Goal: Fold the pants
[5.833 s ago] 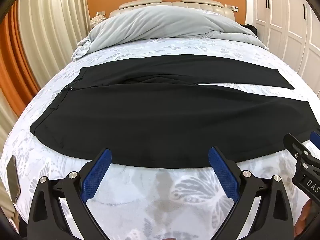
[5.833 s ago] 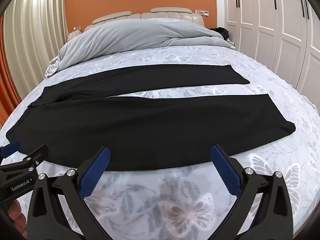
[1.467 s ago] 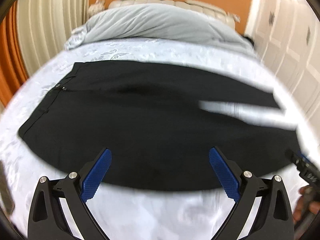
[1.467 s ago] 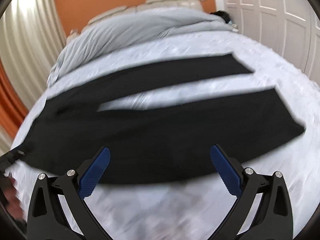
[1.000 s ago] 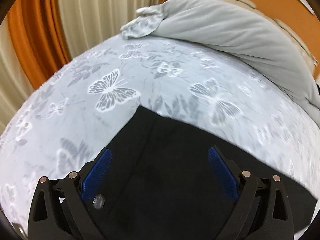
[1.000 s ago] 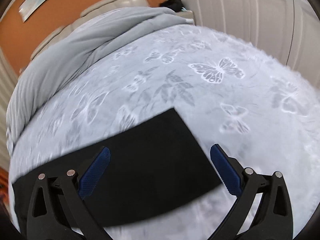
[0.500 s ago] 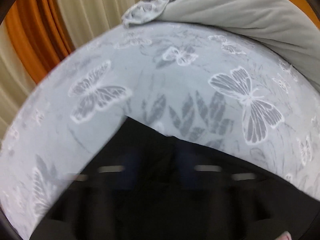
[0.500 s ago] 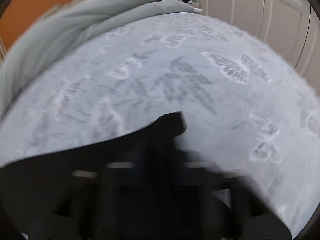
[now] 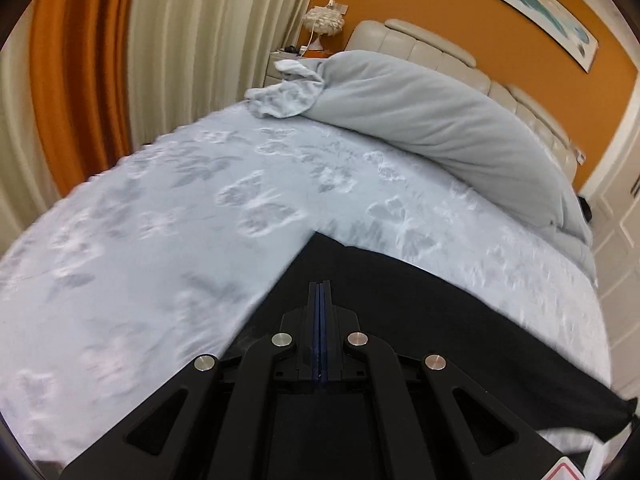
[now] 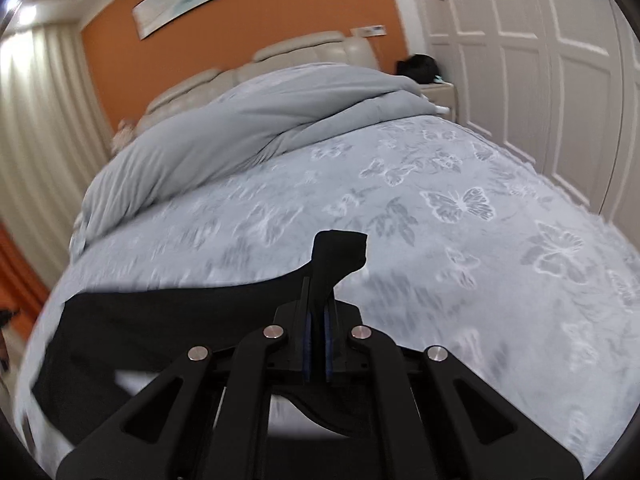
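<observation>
The black pants (image 9: pixel 440 320) lie across a pale butterfly-print bed sheet (image 9: pixel 160 220). In the left wrist view, my left gripper (image 9: pixel 320 286) is shut, blue pads pressed together, at the pants' far corner, with black cloth spreading from its tips. My right gripper (image 10: pixel 316 280) is shut on the pants (image 10: pixel 160 320) at a leg end. A tuft of black hem (image 10: pixel 340 248) sticks out past its fingertips. The cloth hangs lifted off the sheet near both grips. The near part of the pants is hidden under the gripper bodies.
A bunched grey duvet (image 9: pixel 420 120) lies along the cream headboard (image 9: pixel 420 40). Curtains (image 9: pixel 80 60) and a bedside table with a lamp (image 9: pixel 322 24) stand left of the bed. White wardrobe doors (image 10: pixel 540 60) and a nightstand with a black bag (image 10: pixel 418 66) are on the right.
Both grippers stood open over the pants' far edge a second ago. They have closed on the cloth and risen, pulling it up off the sheet.
</observation>
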A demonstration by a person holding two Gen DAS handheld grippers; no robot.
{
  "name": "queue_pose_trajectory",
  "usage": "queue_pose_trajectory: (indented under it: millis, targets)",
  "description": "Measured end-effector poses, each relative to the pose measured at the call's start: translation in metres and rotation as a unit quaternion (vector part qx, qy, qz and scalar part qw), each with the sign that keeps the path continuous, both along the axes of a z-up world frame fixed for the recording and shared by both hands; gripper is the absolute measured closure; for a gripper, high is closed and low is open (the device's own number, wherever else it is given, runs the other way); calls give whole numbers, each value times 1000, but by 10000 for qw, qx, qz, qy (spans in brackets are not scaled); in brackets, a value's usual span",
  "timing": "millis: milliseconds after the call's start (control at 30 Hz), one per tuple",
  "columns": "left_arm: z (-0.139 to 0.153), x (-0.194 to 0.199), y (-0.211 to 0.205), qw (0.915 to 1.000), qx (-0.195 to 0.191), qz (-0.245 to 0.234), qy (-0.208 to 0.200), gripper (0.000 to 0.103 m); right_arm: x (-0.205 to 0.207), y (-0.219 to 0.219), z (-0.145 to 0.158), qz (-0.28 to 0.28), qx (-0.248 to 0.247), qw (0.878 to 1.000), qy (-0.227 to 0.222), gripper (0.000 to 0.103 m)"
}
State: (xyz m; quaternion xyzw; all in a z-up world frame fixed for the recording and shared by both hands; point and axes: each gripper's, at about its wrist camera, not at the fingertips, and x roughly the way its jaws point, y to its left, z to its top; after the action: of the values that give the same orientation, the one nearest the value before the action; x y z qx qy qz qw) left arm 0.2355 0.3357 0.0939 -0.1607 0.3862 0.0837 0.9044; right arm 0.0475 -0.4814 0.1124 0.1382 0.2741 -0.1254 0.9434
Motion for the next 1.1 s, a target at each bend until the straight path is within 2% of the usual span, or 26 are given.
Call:
queue_pose_trajectory:
  millis: [100,167,200,233,267,300,400,467,533,567,600,667,733,767,800,833,867,967,1000,1033,1100]
  targets:
    - [-9,-30,2,9988,269,-200,363,103,-34,17,-19,170,-220,9987,416,100]
    - [-17,-36,-4,9980,-20,-361,517,101,-46,24,-33,164,-172,9981,561,100]
    - [-20,-31,-9,9971,-261,-386,601,87,-50,27,-38,139,-155,9981,573,100]
    - [-24,-20,-16,9946,-667,-399,693,71,-52,30,-42,135,-109,9983,553,100]
    - [-28,-9,-22,9913,-1000,-409,758,28,-53,33,-44,138,-57,9985,531,100]
    - [-31,3,-30,9884,-1228,-364,819,10,-53,37,-44,145,-71,9985,521,100]
    - [-43,62,-58,9807,-1694,-89,975,11,-62,45,-47,192,-171,9981,556,100]
    - [-56,96,-70,9710,-2070,-48,1194,11,-70,46,-52,192,-167,9981,563,100]
    - [-76,132,-85,9609,-2323,212,1489,11,-80,47,-60,174,-139,9982,561,100]
    - [-86,146,-91,9574,-2366,308,1625,11,-84,48,-64,174,-138,9982,550,100]
    - [-102,169,-100,9517,-2352,424,1926,11,-85,49,-67,174,-133,9983,538,100]
    - [-128,194,-110,9440,-2189,594,2397,11,-87,49,-74,158,-102,9984,541,100]
    - [-150,204,-112,9361,-2089,888,2687,14,-86,50,-81,158,-92,9981,585,100]
    - [-150,204,-111,9374,-2084,1083,2571,15,-85,50,-84,158,-108,9980,604,100]
    - [-146,203,-110,9401,-2065,1173,2446,42,-84,50,-85,155,-107,9980,603,100]
    - [-135,202,-111,9508,-1906,1098,2181,76,-84,49,-87,146,-81,9982,584,100]
    - [-129,202,-112,9561,-1892,833,2076,101,-85,49,-87,135,-65,9984,551,100]
    - [-93,164,-97,9648,-2289,436,1222,102,-90,48,-82,108,-14,9993,345,100]
    - [-83,151,-93,9673,-2314,301,995,102,-93,47,-78,130,23,9995,275,100]
    - [-68,129,-86,9709,-2267,93,771,102,-96,48,-75,153,32,9996,229,100]
    - [-42,71,-67,9721,-2312,-260,306,102,-107,49,-67,179,-33,9997,132,100]
